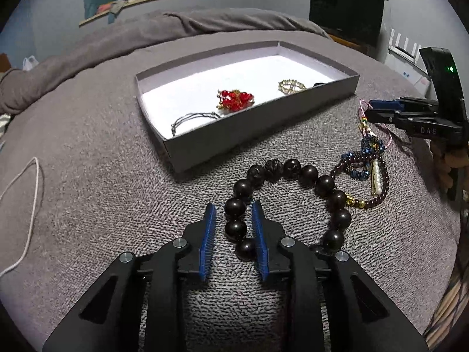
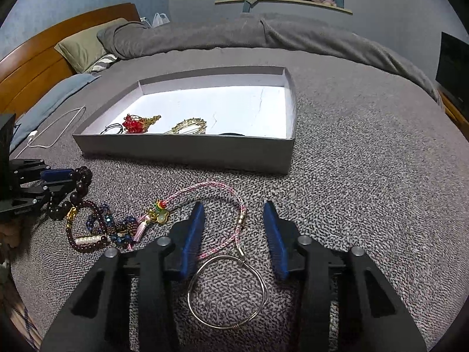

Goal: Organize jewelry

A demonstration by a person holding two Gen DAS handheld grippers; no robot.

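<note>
A grey box (image 1: 234, 135) with a white floor lies on the bed and holds a red bead piece (image 1: 236, 99), a gold clip (image 1: 291, 85) and a silver bangle (image 1: 193, 117). My left gripper (image 1: 233, 214) is open, its blue pads straddling the left side of a large dark bead bracelet (image 1: 293, 170). My right gripper (image 2: 233, 214) is open over a pink cord necklace (image 2: 211, 189) with a silver wire ring (image 2: 228, 290). A small maroon bead bracelet (image 2: 88, 246) with blue beads lies between the two grippers.
The grey textured blanket (image 2: 366, 176) covers the bed. A white cable (image 1: 26, 205) lies at the left. Pillows (image 2: 85, 47) and a wooden headboard (image 2: 35, 58) stand at the far left. A dark screen (image 1: 346, 14) stands behind at the right.
</note>
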